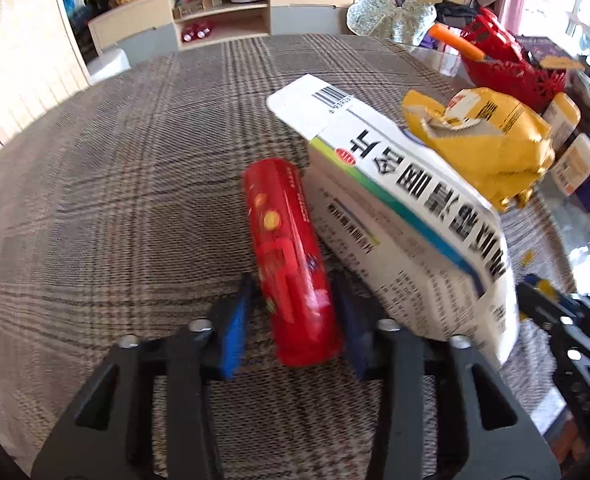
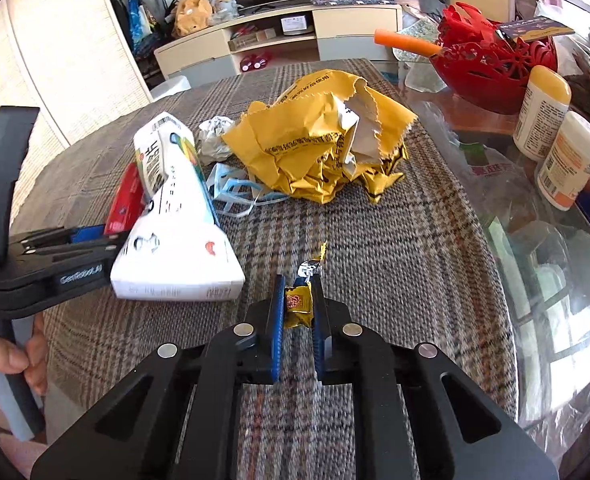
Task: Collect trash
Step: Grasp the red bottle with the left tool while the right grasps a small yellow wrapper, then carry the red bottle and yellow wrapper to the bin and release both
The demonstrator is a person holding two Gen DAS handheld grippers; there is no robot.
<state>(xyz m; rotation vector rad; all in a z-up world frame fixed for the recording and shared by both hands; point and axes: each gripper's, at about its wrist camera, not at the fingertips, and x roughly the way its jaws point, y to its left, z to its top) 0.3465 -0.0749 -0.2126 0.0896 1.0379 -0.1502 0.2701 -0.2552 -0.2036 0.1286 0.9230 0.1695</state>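
Straddling the red tube (image 1: 291,264), your left claw (image 1: 293,312) stands partly open, its pads flanking the tube's near end without clearly pressing it. The tube's long axis runs straight away from the claw, snug against the white carton (image 1: 407,216), which lies just to its right. Your right claw (image 2: 298,304), beyond that carton, is closed on a small yellow wrapper (image 2: 298,305) over the surface (image 2: 375,248).
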